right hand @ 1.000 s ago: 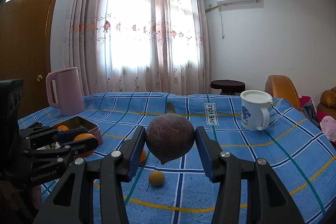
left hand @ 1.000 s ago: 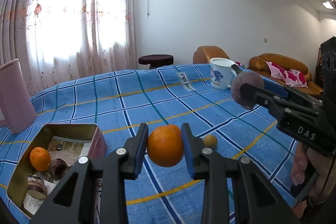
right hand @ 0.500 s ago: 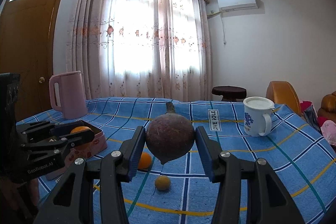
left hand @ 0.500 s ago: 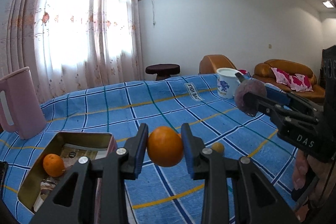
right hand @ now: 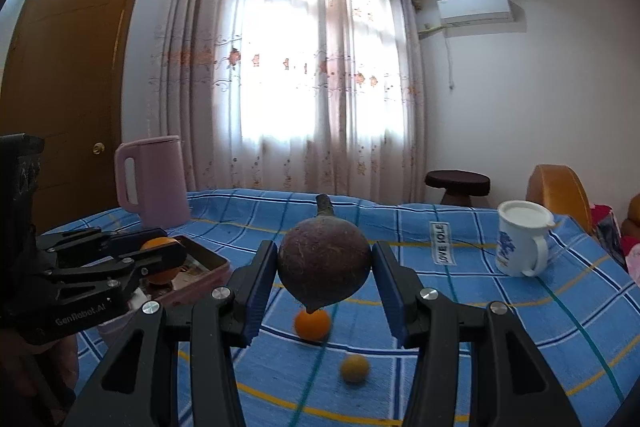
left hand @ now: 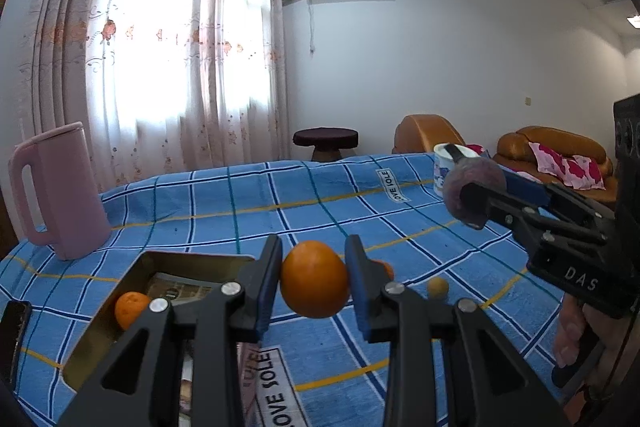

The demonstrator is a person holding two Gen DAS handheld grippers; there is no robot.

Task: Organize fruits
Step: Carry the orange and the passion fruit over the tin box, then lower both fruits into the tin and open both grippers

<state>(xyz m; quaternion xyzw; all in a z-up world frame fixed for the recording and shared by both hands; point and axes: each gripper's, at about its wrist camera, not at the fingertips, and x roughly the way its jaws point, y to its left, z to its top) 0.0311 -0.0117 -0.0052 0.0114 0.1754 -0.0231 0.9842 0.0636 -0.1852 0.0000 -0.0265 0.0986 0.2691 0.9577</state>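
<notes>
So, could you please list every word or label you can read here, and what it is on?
"LOVE SOLE": blue checked tablecloth, printed label.
"DAS": right gripper body.
"GenRobot.AI": left gripper body.
Printed paper in the tin box: too blurred.
Mug motif: no legible text.

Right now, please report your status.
Left gripper shut on orange. Right gripper shut on brown fruit. Tin ahead, unobstructed.

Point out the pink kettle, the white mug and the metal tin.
pink kettle (left hand: pixel 68 195), left wrist view, middle of its body
white mug (right hand: pixel 518 243), right wrist view, its side
metal tin (left hand: pixel 192 259), left wrist view, far rim
</notes>
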